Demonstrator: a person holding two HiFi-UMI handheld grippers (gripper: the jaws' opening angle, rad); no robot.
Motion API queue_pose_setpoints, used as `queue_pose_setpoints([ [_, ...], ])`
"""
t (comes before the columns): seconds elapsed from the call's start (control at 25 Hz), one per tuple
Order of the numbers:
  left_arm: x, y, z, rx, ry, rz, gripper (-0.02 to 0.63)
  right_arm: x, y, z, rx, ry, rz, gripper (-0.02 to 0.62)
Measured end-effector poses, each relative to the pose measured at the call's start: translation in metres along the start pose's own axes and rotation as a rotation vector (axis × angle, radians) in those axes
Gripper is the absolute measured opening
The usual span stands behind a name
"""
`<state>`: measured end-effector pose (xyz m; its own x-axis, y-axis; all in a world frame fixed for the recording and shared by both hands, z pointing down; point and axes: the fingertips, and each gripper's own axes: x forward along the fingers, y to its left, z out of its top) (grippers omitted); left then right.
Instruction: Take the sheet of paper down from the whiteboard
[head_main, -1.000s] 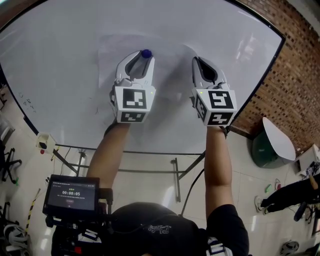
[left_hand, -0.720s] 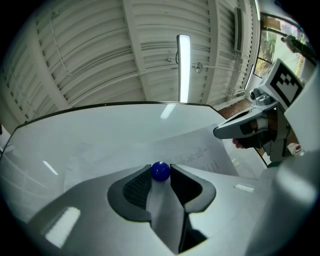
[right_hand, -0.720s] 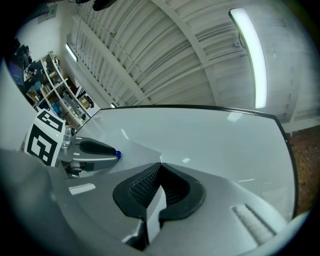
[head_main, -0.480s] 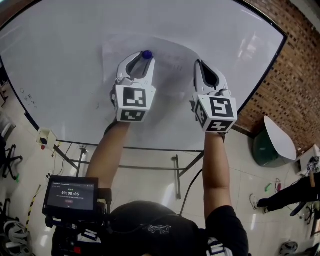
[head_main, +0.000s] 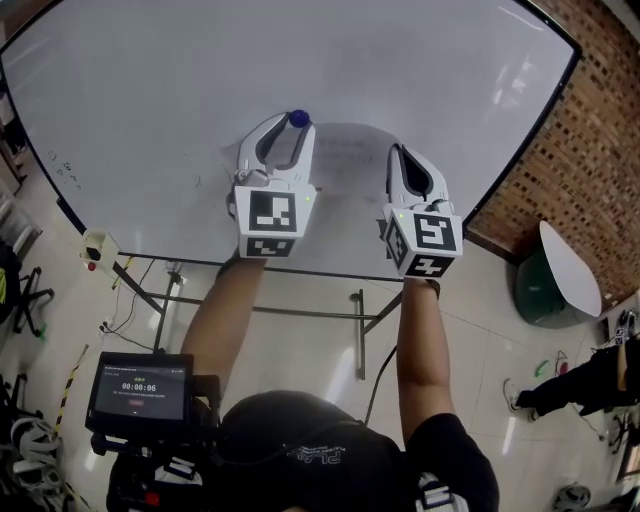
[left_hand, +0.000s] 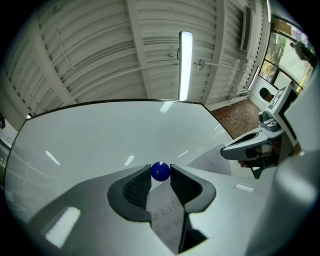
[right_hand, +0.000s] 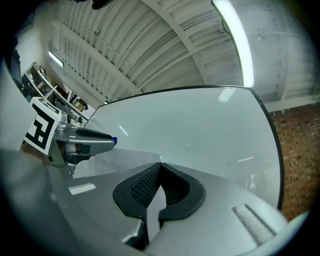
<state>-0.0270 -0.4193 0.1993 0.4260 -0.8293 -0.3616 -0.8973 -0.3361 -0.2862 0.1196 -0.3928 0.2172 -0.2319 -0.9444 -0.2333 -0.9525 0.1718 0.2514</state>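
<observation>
The whiteboard (head_main: 140, 110) fills the top of the head view. My left gripper (head_main: 293, 124) is shut on a small blue ball magnet (head_main: 298, 118), which sits between its fingertips (left_hand: 160, 171). The white sheet of paper (head_main: 345, 150) hangs between my two grippers, and faint print on it shows under the left gripper's pads (left_hand: 165, 215). My right gripper (head_main: 397, 152) is shut on the paper's right side. A strip of the paper (right_hand: 154, 207) is pinched between its pads, and the rest of it (right_hand: 125, 161) stretches toward the left gripper (right_hand: 85, 142).
A brick wall (head_main: 590, 140) borders the board on the right. Below it stand a white round seat (head_main: 570, 268) and a green base (head_main: 535, 292). The board's metal stand (head_main: 300, 312) is under my arms. A timer screen (head_main: 140, 388) sits at lower left.
Both grippers have sunk toward the board's lower edge, the sheet coming down with them. The magnet stays in the left jaws, and the right jaws stay shut on the paper.
</observation>
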Motion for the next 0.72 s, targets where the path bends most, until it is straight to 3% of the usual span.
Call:
queue_pose_setpoints([
  [0.32,-0.063,-0.076,0.008,-0.047,0.076,0.003,0.121,-0.091,-0.012,-0.028,0.082,0.049,0.023,0.012],
  [0.72,-0.109,-0.081,-0.047,-0.135,0.201,0.035,0.121,-0.113,0.019,-0.092,0.167,0.134,0.034,0.012],
])
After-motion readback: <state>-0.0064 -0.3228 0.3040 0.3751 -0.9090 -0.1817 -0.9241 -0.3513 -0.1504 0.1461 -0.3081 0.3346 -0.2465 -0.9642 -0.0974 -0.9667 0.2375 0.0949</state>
